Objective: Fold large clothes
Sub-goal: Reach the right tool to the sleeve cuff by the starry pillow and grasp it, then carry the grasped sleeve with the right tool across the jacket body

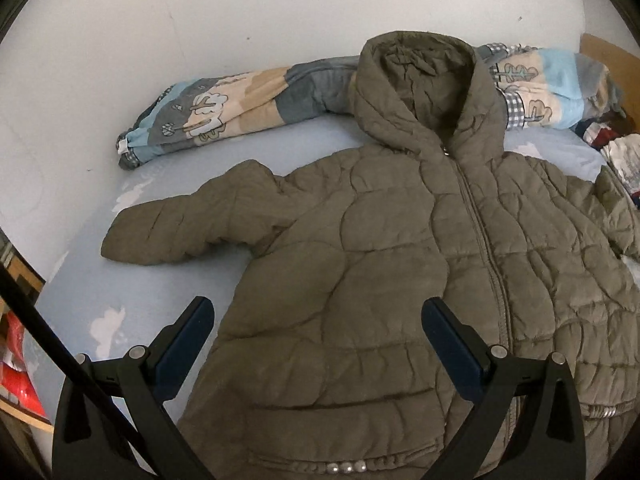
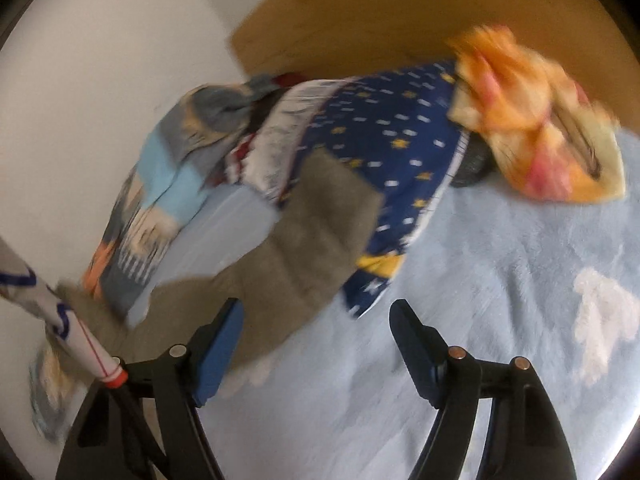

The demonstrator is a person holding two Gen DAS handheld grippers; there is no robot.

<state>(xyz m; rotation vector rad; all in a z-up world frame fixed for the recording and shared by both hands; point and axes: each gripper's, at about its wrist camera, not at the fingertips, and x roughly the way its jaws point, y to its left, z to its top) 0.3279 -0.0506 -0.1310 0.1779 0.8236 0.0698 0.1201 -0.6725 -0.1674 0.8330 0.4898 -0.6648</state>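
left gripper: jaws spread wide, hovering over the jacket's lower front, pinching nothing.
jacket: one olive quilted hooded jacket, lying zipped and face-up on the light blue bed sheet; whole body showing in left view only.
right gripper: jaws standing apart, gripping nothing, over the sheet beside one jacket sleeve; view blurring.
right view only: one navy starred cloth, one orange cloth.
patterned blanket: one, lying along the wall.

A rolled patchwork quilt with tree prints lies along the white wall at the far edge of the light blue bedsheet. A navy star-print cloth sits by the wooden headboard, an orange cloth touching it.
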